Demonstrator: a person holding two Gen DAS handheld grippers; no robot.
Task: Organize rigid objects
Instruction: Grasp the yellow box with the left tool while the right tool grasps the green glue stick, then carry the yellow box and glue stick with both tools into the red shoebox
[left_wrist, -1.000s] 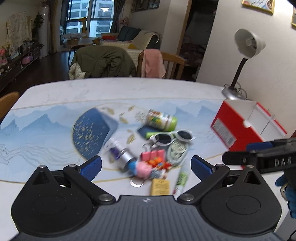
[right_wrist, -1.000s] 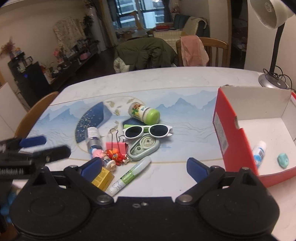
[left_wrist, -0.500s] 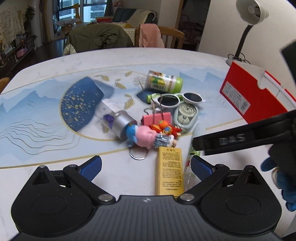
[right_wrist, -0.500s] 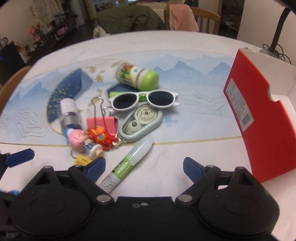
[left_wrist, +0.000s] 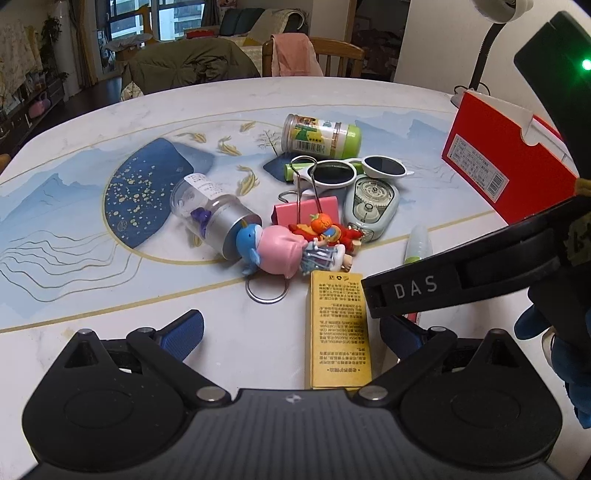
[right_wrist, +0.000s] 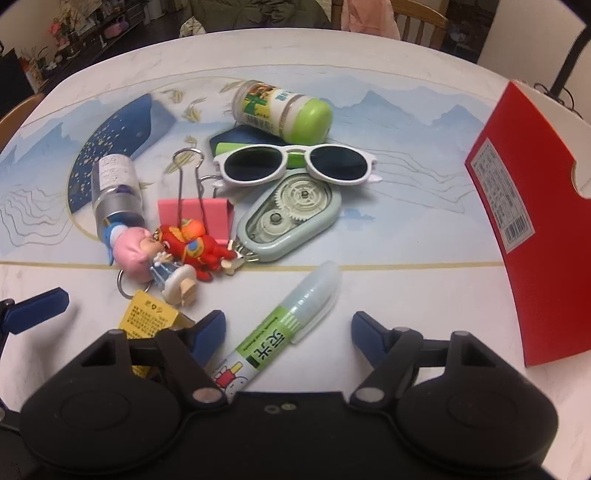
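Right wrist view: right tongs, jaws just been closing, straddle the green-and-white glue pen lying near on the tabletop, not yet pinching. Left tongs stand apart over the yellow box. Next: clamp, lift, carry right to the red box.

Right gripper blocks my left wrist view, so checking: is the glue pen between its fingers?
Observer: Yes. The glue pen lies between the fingers of the right gripper. The jaws have just been closing, but neither pad touches it.
Operator: Which way does it point?
Observer: Clear cap away from the gripper, toward the correction tape; the printed end runs under the gripper body.
Operator: Yellow box in the way?
Observer: No. The yellow box sits outside the gripper's left finger, not between the jaws.
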